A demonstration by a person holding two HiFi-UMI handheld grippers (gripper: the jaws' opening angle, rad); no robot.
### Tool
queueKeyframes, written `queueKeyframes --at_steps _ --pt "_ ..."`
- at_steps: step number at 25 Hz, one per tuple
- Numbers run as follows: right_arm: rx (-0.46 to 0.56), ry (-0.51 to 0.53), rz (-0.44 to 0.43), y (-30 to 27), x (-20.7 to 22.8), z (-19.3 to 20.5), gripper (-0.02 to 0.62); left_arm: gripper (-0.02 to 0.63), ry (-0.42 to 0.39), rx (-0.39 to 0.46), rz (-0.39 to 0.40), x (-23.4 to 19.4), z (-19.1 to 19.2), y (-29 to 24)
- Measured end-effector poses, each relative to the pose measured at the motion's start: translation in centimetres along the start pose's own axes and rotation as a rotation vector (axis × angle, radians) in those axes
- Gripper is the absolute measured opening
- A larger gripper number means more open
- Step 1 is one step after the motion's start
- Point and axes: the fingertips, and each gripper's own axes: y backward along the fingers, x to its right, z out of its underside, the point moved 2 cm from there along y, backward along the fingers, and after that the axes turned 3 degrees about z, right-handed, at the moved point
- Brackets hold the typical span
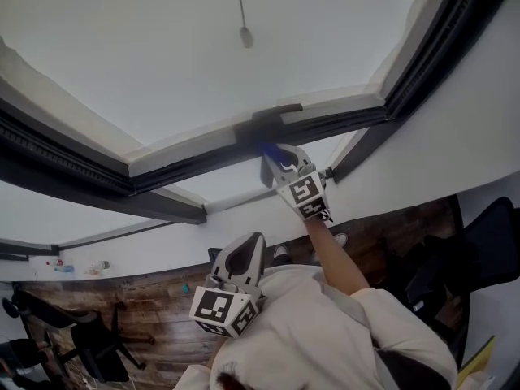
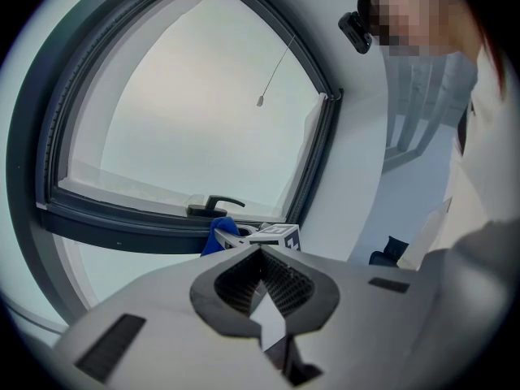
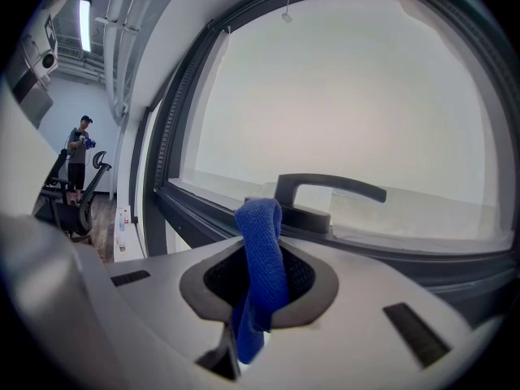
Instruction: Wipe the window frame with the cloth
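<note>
The cloth [image 3: 260, 250] is seen clamped in the right gripper [image 3: 260, 287], its jaws closed down narrowly on the blue fabric so that a folded end is left standing up past the tips. From the head view, that right gripper [image 1: 272, 154] is raised at arm's length to the window frame [image 1: 187, 165], and the cloth [image 1: 266, 147] is brought against the dark lower rail right beneath the handle [image 1: 272, 114]. Whether the fabric is truly pressed onto the rail or held just off it cannot be settled from these views. The left gripper [image 2: 264, 287] is held low and close to the body, its jaws brought together with nothing between them, and no part in the work is taken by it. As for progress, the wiping is judged to be under way at the middle of the lower rail. No streaks or damp marks are shown, so the stretch already cleaned cannot be told. The rail to either side of the handle [image 3: 325, 193] and the upright sides of the frame [image 3: 203, 218] are presumably left to be covered.
</note>
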Motion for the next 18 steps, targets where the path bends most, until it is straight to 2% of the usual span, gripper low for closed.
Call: queueKeyframes --at_steps 9,18 --pt "-0.012 -0.023 0.063 1.4 3.0 0.8 0.052 0.005 -0.026 -0.022 0.051 1.0 -0.2 -1.3" --pt "-0.018 -0.048 0.086 2.4 5.1 1.3 0.052 0.005 -0.033 -0.034 0.076 1.8 -0.2 -2.3"
